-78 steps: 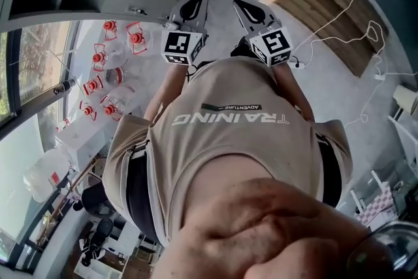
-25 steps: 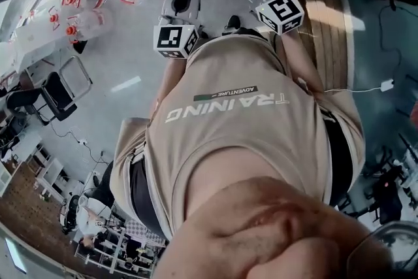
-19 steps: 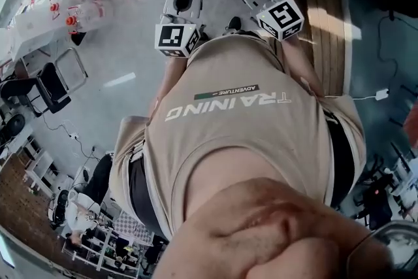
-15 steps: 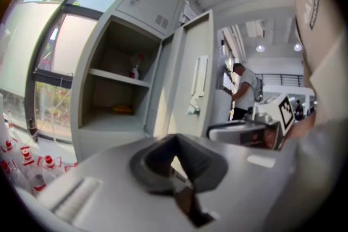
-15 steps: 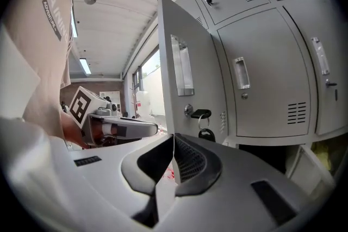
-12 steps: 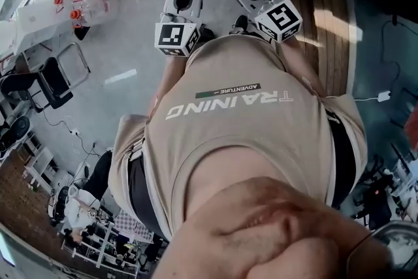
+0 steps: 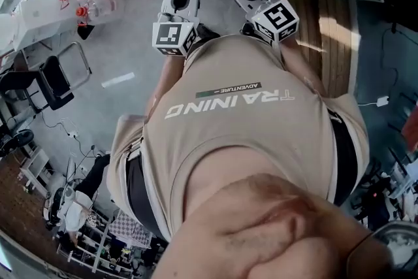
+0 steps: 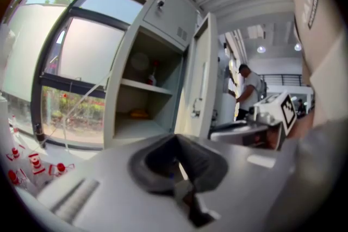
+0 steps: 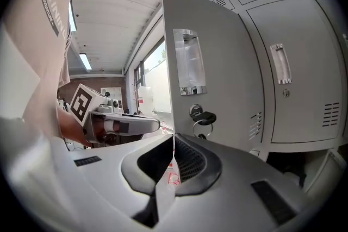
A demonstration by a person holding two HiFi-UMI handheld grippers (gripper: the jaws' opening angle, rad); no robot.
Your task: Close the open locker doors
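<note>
The left tool (image 8: 178, 141) and the right tool (image 9: 173, 144) are held side by side, apart, in front of the person's beige shirt (image 7: 241, 121). Each has its jaws pressed together with nothing between them. The left tool faces an open locker (image 8: 142, 108) with shelves inside. The right tool points at the outer face of the open locker door (image 9: 209, 68), near but not touching it. A key (image 9: 204, 116) sits in the door's lock. Closed lockers (image 9: 293, 62) stand to its right.
</note>
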